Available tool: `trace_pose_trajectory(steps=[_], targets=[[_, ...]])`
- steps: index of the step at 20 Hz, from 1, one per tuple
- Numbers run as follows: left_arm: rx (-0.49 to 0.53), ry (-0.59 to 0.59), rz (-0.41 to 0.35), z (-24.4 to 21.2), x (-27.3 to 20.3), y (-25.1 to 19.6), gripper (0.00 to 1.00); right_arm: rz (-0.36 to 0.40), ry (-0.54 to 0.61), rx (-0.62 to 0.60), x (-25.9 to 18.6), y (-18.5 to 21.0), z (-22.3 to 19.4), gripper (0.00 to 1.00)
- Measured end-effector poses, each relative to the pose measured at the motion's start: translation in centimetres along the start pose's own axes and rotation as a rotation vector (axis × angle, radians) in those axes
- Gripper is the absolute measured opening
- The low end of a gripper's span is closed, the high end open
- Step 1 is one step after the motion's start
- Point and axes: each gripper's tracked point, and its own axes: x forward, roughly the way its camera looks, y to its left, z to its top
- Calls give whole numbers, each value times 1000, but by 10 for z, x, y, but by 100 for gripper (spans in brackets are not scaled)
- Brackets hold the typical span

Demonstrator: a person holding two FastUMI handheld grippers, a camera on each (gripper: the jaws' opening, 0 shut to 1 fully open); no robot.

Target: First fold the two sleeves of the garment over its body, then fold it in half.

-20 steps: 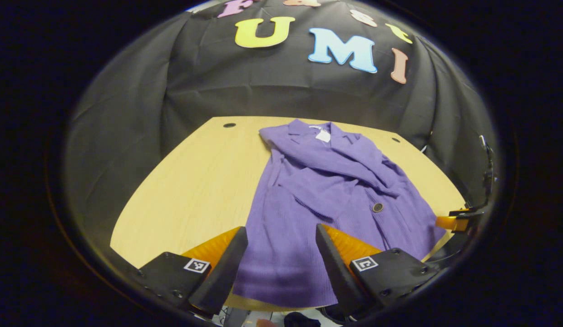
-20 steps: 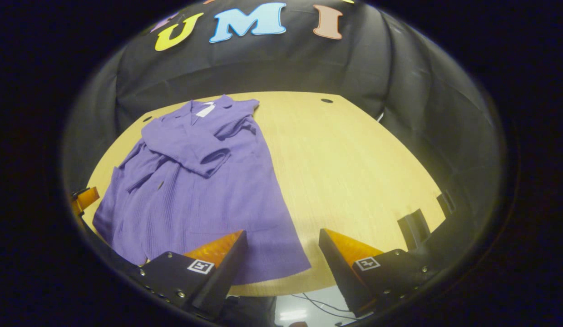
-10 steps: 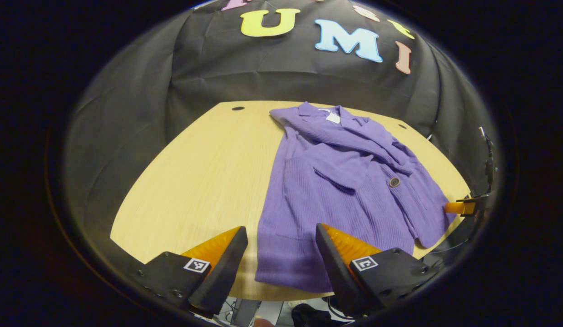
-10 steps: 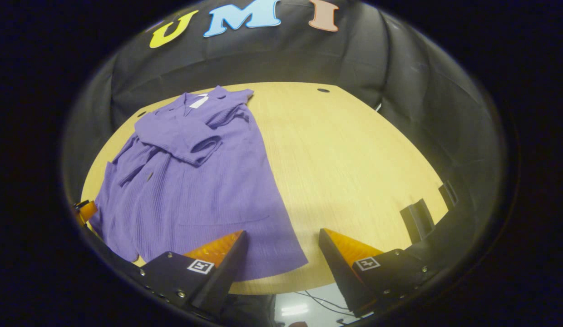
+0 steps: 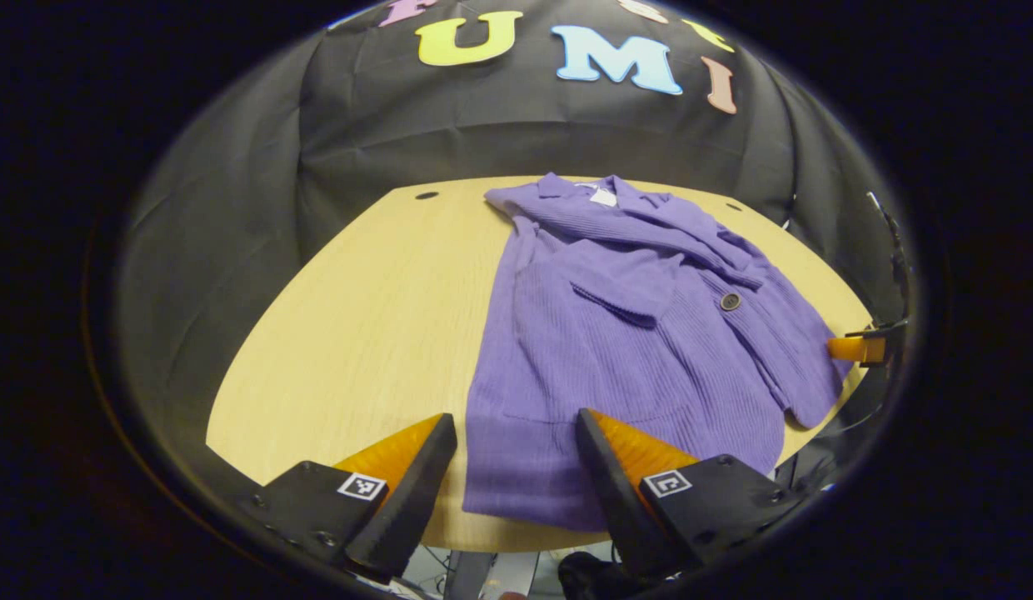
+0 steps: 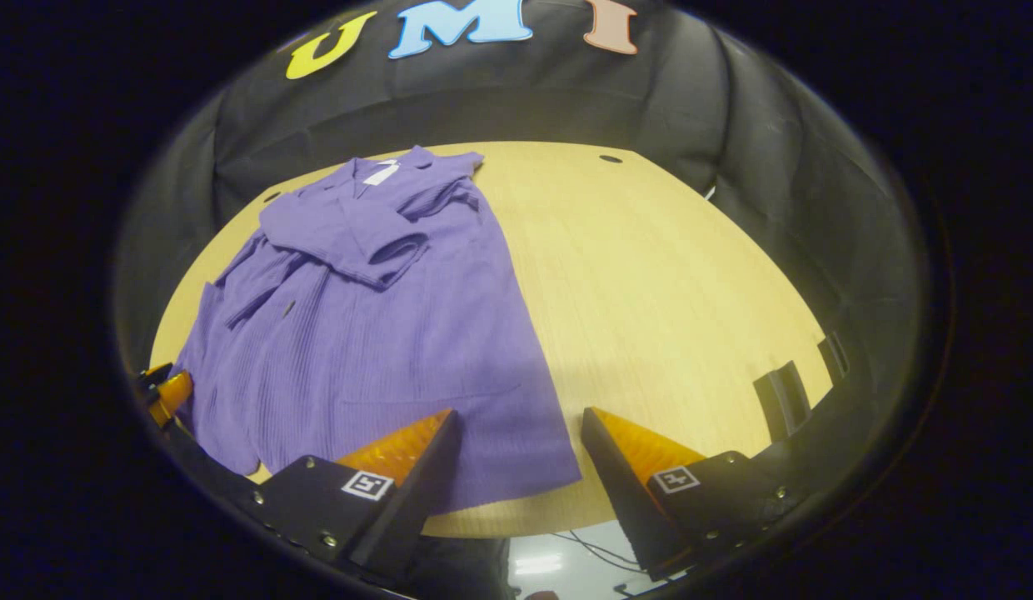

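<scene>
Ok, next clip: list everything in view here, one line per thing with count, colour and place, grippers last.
garment: one, purple, flat on the table, collar toward the booth wall, hem at the near edge; both sleeves lie folded across its chest
button: one, dark, on the garment's front below the folded sleeves
neck tag: one, white, inside the collar
table: one, light wood, round holes near its far edge
booth wall: one, black cloth, behind the table
black upright pieces: two, at the table's edge, in the right gripper view
left gripper: one, open, over the hem's corner at the near edge
right gripper: one, open, over the hem's other corner
</scene>
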Motion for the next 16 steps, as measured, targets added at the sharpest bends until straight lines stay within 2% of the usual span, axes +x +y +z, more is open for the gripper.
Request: trace_pose_trajectory(steps=[2,3,5,6,7,9,10,11,12,13,14,15,16], targets=[[1,-1,0,0,0,-3,93,4,4,47,1,1,-2,94],[2,-2,-5,0,0,-5,92,4,6,42,1,2,-2,98],[5,-4,-7,1,2,-11,81,3,6,29,0,5,-2,98],[12,-2,-6,1,2,-13,75,3,7,27,-1,8,-3,89],[9,-5,-15,1,1,-21,73,5,9,25,-1,11,-2,88],[0,-8,-17,1,1,-25,48,1,15,15,-1,14,-3,76],[11,-4,-14,0,3,-26,40,20,11,18,0,23,-1,76],[29,-4,-22,-1,5,-29,36,7,6,32,-1,24,1,59],[-1,-9,-18,0,4,-33,36,1,5,15,0,26,-2,42],[-18,-1,-17,3,7,-30,18,-3,6,-9,-1,27,-2,40],[-11,7,-21,4,7,-29,17,9,3,-1,1,35,-1,40],[-23,7,-11,4,7,-32,16,-4,5,13,2,34,3,3],[-46,12,-13,4,6,-32,8,-6,10,4,0,33,-1,8]])
